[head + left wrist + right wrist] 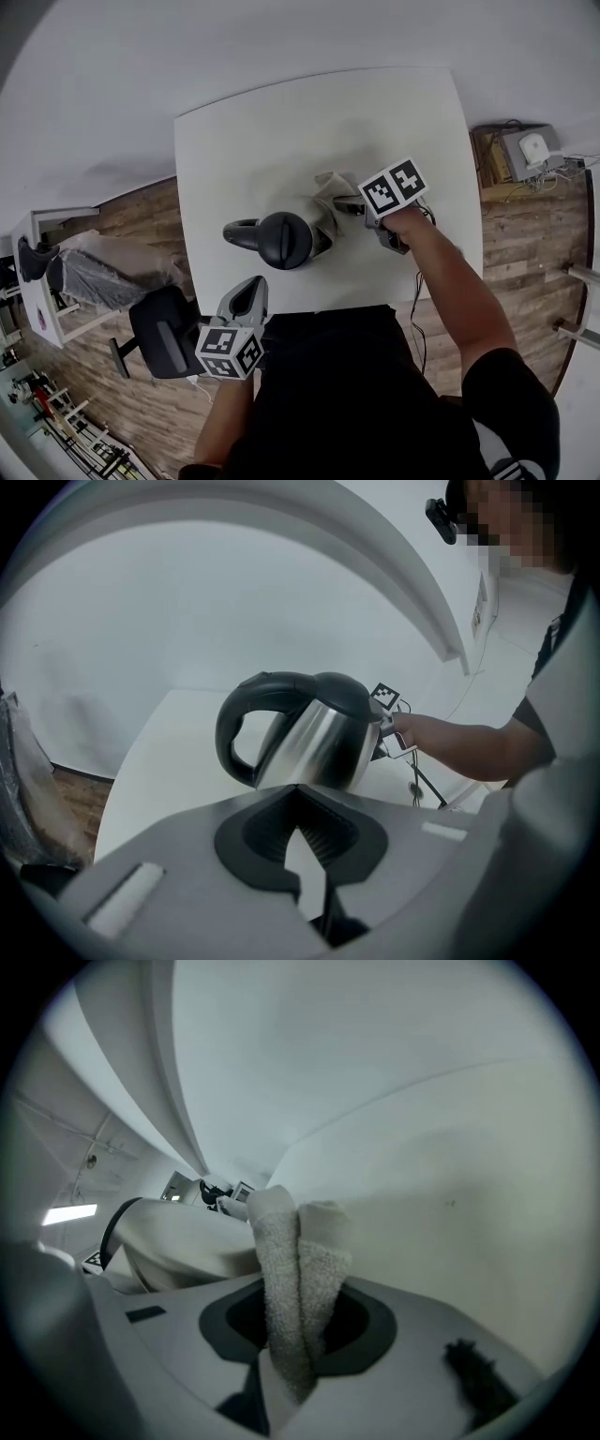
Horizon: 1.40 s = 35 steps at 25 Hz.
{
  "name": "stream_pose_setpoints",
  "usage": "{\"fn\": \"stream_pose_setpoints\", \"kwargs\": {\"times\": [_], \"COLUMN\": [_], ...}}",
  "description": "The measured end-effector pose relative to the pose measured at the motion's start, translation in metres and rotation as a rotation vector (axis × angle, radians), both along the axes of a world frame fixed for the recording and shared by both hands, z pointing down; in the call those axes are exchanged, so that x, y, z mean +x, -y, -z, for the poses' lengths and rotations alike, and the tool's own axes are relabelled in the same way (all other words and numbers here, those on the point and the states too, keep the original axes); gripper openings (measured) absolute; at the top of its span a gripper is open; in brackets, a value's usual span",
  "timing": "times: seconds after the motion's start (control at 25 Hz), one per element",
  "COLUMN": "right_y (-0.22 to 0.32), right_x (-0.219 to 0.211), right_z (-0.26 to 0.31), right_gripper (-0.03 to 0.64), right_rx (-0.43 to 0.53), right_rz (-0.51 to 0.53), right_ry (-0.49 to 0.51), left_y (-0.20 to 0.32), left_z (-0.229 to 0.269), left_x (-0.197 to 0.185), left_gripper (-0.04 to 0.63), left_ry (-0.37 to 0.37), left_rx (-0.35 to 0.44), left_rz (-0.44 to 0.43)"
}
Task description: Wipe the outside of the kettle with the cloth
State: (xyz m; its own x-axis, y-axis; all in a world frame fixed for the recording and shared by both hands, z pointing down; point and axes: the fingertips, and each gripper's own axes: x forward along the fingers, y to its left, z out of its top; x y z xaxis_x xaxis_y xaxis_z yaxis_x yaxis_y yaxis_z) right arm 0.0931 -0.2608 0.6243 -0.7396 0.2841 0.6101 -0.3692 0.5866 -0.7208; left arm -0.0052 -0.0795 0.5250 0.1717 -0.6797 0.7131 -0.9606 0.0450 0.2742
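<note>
Your left hand-held gripper (249, 286) sits closest in the head view, at the near edge of the table (281, 122), with its jaws drawn together and nothing in them. Just ahead of its tips stands the kettle (286, 239), apart from it, with the black handle (239, 232) off to that gripper's left. Your right hand-held gripper (349, 204) reaches in from the kettle's other side, pinching the cloth (328, 187), which lies against the kettle's body.

From the left gripper view, the left hand-held gripper (300, 794) has its jaws nearly meeting, with only a thin slit of pale table showing between them. The kettle (314, 738) stands upright straight ahead, steel body facing you and its handle (232, 738) to the left. Your right arm (459, 747) comes in behind the kettle from the right.

Through the right gripper view, the right hand-held gripper (298, 1321) is clamped on the cloth (295, 1251), whose folded towelling stands up out of the jaws. To the left of those jaws, touching the cloth, is the kettle (178, 1241). Bare table (450, 1166) spreads ahead and to the right.
</note>
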Motion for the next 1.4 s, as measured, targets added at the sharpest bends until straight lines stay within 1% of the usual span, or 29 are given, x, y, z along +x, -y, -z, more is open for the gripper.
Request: {"fn": "stream_pose_setpoints", "kwargs": {"times": [0.08, 0.16, 0.36, 0.48, 0.76, 1.04, 1.16, 1.24, 1.32, 1.4], "right_y": [-0.001, -0.001, -0.001, -0.002, -0.015, -0.034, -0.040, -0.036, -0.023, 0.000], "right_x": [-0.002, -0.003, -0.002, -0.006, -0.004, -0.003, 0.003, 0.005, 0.005, 0.004], "right_z": [0.009, 0.021, 0.062, 0.091, 0.140, 0.177, 0.190, 0.193, 0.182, 0.158], "right_gripper": [0.100, 0.100, 0.100, 0.100, 0.100, 0.100, 0.100, 0.100, 0.100, 0.100], "right_rx": [0.033, 0.048, 0.094, 0.120, 0.194, 0.229, 0.224, 0.215, 0.223, 0.262], "right_rz": [0.018, 0.010, 0.021, 0.062, 0.191, 0.241, 0.242, 0.220, 0.181, 0.162], "right_ry": [-0.004, 0.003, 0.047, 0.095, 0.115, 0.174, 0.210, 0.227, 0.210, 0.156], "left_y": [-0.001, -0.001, -0.003, -0.003, 0.004, 0.009, 0.012, 0.011, 0.007, 0.007], "left_z": [-0.001, -0.001, 0.003, 0.003, 0.010, 0.019, 0.023, 0.024, 0.022, 0.020], "left_x": [0.000, 0.004, 0.007, 0.004, -0.014, -0.016, -0.024, -0.037, -0.051, -0.062], "left_gripper": [0.008, 0.008, 0.007, 0.007, 0.008, 0.008, 0.008, 0.008, 0.008, 0.006], "left_ry": [-0.004, -0.014, -0.030, -0.032, -0.010, 0.005, 0.022, 0.044, 0.066, 0.066], "left_rx": [0.002, 0.010, 0.036, 0.044, 0.078, 0.094, 0.105, 0.117, 0.130, 0.146], "left_rz": [0.004, -0.003, -0.004, 0.003, 0.037, 0.035, 0.046, 0.051, 0.050, 0.048]}}
